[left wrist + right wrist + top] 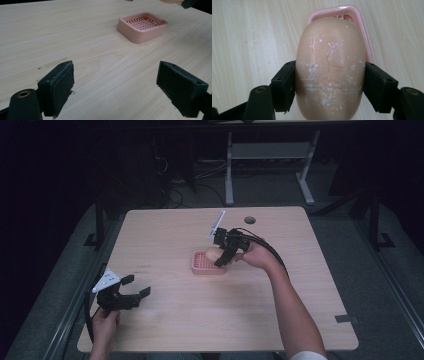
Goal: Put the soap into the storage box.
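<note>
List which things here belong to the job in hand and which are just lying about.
In the job:
- soap bar, clamped in the right gripper
- pink soap dish, empty, beneath the soap

Idle or lying about:
- left gripper, open, holding nothing
- table
- round hole near the table's far edge

Light wooden table [175,320], pink soap dish [200,267] resting on it

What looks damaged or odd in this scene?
The bar of soap held in the right gripper above the pink soap dish has white flecks and scratch lines on its surface. Nothing is spilled.
</note>
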Action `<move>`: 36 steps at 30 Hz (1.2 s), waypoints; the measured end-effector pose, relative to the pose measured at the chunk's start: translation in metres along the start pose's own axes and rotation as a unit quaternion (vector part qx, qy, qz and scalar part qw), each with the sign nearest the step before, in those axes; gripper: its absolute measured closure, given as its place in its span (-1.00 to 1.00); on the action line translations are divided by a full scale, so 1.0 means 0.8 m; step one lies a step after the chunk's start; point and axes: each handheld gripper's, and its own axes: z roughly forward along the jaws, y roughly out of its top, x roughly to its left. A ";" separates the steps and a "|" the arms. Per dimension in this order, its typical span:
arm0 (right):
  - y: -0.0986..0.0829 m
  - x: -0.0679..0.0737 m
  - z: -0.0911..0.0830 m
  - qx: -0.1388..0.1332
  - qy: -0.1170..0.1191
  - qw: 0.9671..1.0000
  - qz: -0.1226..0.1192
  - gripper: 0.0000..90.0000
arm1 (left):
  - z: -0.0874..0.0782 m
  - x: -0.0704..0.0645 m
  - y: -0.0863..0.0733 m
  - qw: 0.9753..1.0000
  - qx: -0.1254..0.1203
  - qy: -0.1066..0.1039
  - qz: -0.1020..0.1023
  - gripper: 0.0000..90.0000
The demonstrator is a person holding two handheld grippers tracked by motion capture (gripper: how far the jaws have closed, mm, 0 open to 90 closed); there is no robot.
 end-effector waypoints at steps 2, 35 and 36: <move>0.005 -0.002 0.003 0.008 -0.003 1.000 -0.003 -0.29 | -0.001 0.001 0.000 1.000 0.000 0.000 0.001 -0.68; 0.035 -0.027 0.065 0.051 0.014 0.999 -0.003 -0.30 | -0.005 0.004 0.000 1.000 -0.003 -0.001 0.000 -0.68; 0.036 -0.027 0.066 0.051 0.013 0.999 -0.001 -0.30 | -0.005 0.004 0.000 1.000 -0.003 -0.001 0.000 -0.68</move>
